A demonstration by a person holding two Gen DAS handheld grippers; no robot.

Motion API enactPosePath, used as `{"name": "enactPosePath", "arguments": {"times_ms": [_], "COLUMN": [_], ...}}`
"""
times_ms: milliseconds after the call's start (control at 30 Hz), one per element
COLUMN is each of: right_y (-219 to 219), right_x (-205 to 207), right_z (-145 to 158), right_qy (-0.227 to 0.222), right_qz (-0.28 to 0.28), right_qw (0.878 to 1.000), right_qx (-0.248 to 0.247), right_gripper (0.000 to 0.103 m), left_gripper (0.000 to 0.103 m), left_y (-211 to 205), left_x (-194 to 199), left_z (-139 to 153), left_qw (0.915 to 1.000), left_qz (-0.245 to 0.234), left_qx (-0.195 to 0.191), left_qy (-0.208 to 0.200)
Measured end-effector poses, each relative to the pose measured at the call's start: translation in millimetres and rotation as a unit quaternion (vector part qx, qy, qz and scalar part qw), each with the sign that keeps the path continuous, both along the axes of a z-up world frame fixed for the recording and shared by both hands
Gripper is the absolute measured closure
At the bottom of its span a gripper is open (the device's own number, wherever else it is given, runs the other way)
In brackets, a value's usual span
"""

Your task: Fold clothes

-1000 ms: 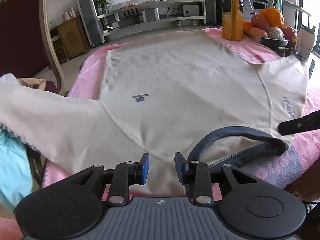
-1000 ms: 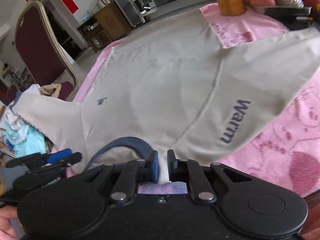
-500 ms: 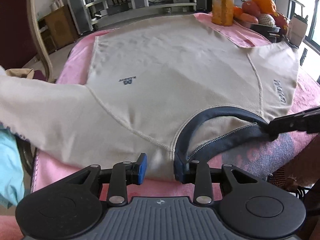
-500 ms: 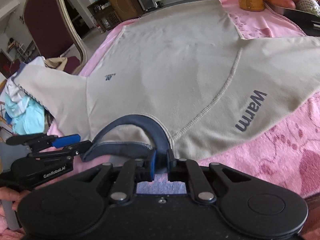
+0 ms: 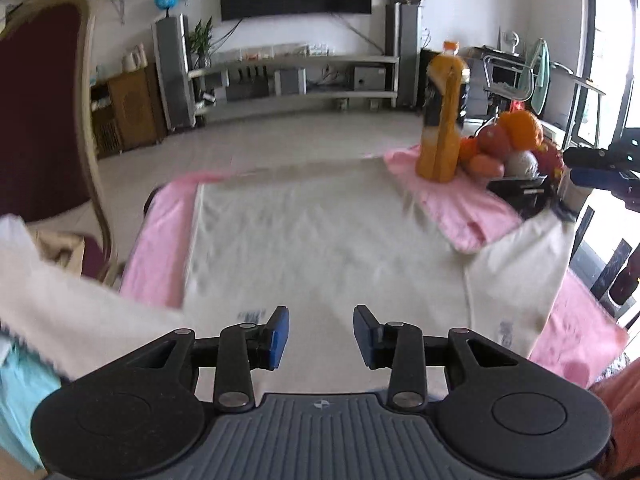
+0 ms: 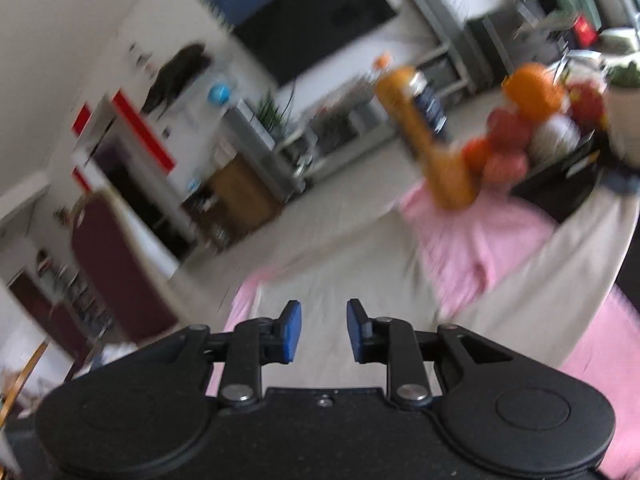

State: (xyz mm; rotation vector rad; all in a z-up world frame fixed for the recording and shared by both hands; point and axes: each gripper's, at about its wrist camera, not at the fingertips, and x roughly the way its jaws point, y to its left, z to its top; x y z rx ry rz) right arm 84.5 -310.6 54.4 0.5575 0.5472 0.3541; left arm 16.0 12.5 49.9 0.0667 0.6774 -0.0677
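Note:
A beige long-sleeved shirt (image 5: pixel 320 248) lies spread flat on a pink cloth (image 5: pixel 160 240). One sleeve (image 5: pixel 60 304) hangs off the near left edge. The other sleeve (image 5: pixel 520 272) runs up to the fruit tray. My left gripper (image 5: pixel 321 334) hovers open above the shirt's chest, blue pads apart, nothing between them. The right wrist view is blurred. In it my right gripper (image 6: pixel 319 330) is open and empty above the shirt (image 6: pixel 340 272). The left wrist view shows the right gripper (image 5: pixel 592 168) raised at the far right edge. The collar is hidden.
An orange drink bottle (image 5: pixel 442 120) and a dark tray of fruit (image 5: pixel 516 140) stand at the table's far right corner. A dark red chair (image 5: pixel 40 120) is at the left, with light clothes (image 5: pixel 16 392) piled below it. A person's orange sleeve (image 5: pixel 616 408) shows bottom right.
My right gripper has let go of the dark collar and opened. Both grippers have lifted and tilted up, so the collar has dropped out of view. The left gripper's fingers stay apart.

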Motion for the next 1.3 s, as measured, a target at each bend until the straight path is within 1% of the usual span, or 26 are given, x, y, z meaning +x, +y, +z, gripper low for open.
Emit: {"name": "enactPosePath", "arguments": {"times_ms": [67,200,267,300,333,400,433,467,533,567,600,633,700,800,833,933,1033,1100,1133,1200,1233,1300], "right_y": [-19,-50,-63,-69,-76,-96,-109,-124,-158,-172,-182,-191,-209,-229,-235,-243,-245,-245,-244,-242,-240,-235], "right_x": [11,39,54,61,68,85,96,106,127,135,141,147,158,171,175,190,199,205,207,214,216,216], "right_z": [2,-3,-7,-10,-15,-28,-39,-51,-79,-91,-100,-109,-126,-147,-154,-168,-172,-176,-178,-183,-184,-180], "right_qy": [-0.005,-0.007,-0.013,-0.019,-0.022,-0.019,-0.007,0.013,0.068,0.09,0.1,0.109,0.127,0.144,0.149,0.157,0.148,0.146,0.149,0.163,0.167,0.161], "right_qz": [-0.027,-0.064,-0.088,-0.101,-0.115,-0.155,-0.182,-0.207,-0.247,-0.263,-0.277,-0.29,-0.316,-0.342,-0.349,-0.358,-0.356,-0.349,-0.344,-0.339,-0.337,-0.338], "right_qw": [1.0,0.998,0.996,0.994,0.992,0.985,0.98,0.975,0.966,0.96,0.956,0.95,0.94,0.928,0.925,0.92,0.922,0.925,0.926,0.925,0.924,0.923], "right_qx": [0.007,0.008,-0.015,-0.035,-0.054,-0.08,-0.085,-0.079,-0.037,-0.021,-0.021,-0.021,-0.02,-0.017,-0.014,-0.021,-0.037,-0.035,-0.036,-0.056,-0.066,-0.088], "right_gripper": [0.077,0.075,0.073,0.07,0.067,0.063,0.063,0.063,0.063,0.064,0.065,0.071,0.076,0.077,0.077,0.077,0.077,0.077,0.08,0.084,0.091,0.096], "left_gripper": [0.065,0.065,0.065,0.065,0.065,0.065,0.065,0.065,0.065,0.065,0.065,0.065,0.065,0.065,0.065,0.065,0.065,0.065,0.065,0.065,0.065,0.065], "left_y": [-13,-40,-53,-58,-64,-74,-79,-84,-93,-96,-98,-101,-104,-109,-111,-115,-120,-123,-124,-123,-122,-121], "left_x": [8,34,47,53,59,72,78,83,93,97,99,101,103,105,106,108,110,111,112,113,113,114], "left_z": [2,-14,-27,-33,-40,-53,-60,-65,-75,-77,-78,-79,-81,-87,-89,-94,-100,-103,-105,-105,-105,-105], "left_qw": [1.0,0.9991,0.9983,0.9978,0.9972,0.9951,0.9937,0.9918,0.9883,0.9877,0.9877,0.9877,0.9873,0.9864,0.9861,0.9851,0.9841,0.9834,0.9831,0.9831,0.983,0.983], "left_qz": [-0.008,-0.018,-0.02,-0.017,-0.013,-0.004,-0.001,0.002,0.008,0.009,0.008,0.007,0.006,0.003,0.002,-0.001,-0.004,-0.006,-0.006,-0.004,-0.003,-0.001], "left_qx": [0.001,0.007,0.008,0.011,0.015,0.023,0.028,0.035,0.05,0.05,0.046,0.043,0.041,0.045,0.046,0.049,0.053,0.055,0.056,0.056,0.056,0.057], "left_qy": [0.002,0.037,0.055,0.062,0.073,0.096,0.109,0.123,0.144,0.148,0.149,0.15,0.153,0.158,0.16,0.165,0.17,0.173,0.174,0.174,0.174,0.175]}}
